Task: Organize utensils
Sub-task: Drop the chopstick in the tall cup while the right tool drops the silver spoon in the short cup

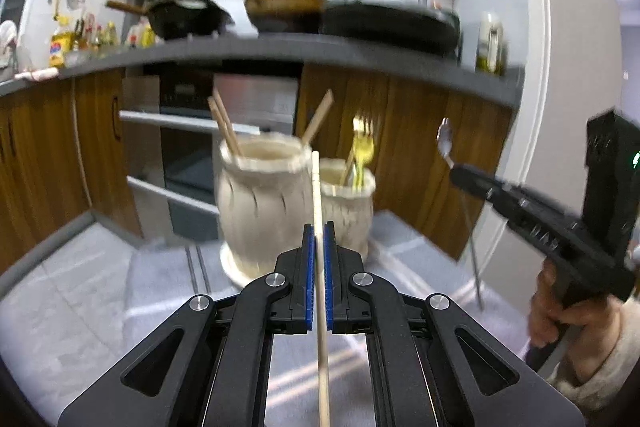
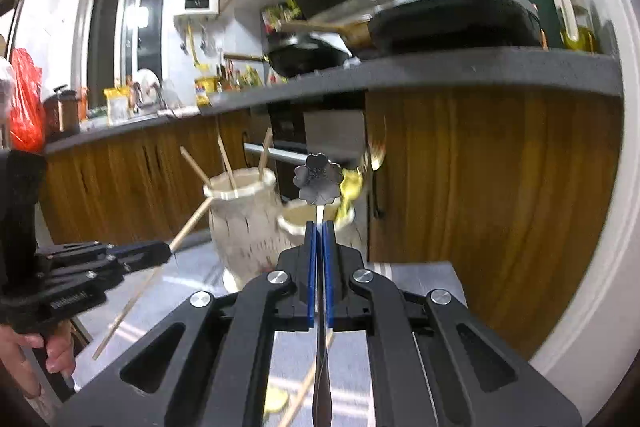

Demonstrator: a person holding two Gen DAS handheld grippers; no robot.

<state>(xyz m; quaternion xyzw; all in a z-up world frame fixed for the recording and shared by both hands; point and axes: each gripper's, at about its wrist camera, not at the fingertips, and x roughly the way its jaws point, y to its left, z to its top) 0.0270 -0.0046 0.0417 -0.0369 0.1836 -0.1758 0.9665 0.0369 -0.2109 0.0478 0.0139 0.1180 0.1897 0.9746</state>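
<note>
My left gripper (image 1: pixel 318 227) is shut on a wooden chopstick (image 1: pixel 317 187) that points up in front of two cream holders. The taller holder (image 1: pixel 260 199) has several chopsticks in it. The shorter holder (image 1: pixel 348 211) to its right contains gold forks (image 1: pixel 362 147). My right gripper (image 2: pixel 320 225) is shut on the thin handle of a silver spoon (image 2: pixel 319 179) with a flower-shaped bowl, held up in front of the shorter holder (image 2: pixel 304 223). In the left wrist view the right gripper (image 1: pixel 456 169) and its spoon (image 1: pixel 444 141) hang at the right. The left gripper (image 2: pixel 170 249) and its chopstick (image 2: pixel 192 223) show at the left of the right wrist view.
The holders stand on a grey-white cloth (image 1: pixel 160 275). A loose chopstick (image 2: pixel 304 391) and something yellow (image 2: pixel 276 401) lie on the surface under my right gripper. Behind runs a dark counter (image 1: pixel 320 47) with pans over wooden cabinets (image 2: pixel 480 187). A hand (image 1: pixel 556 311) holds the right gripper's handle.
</note>
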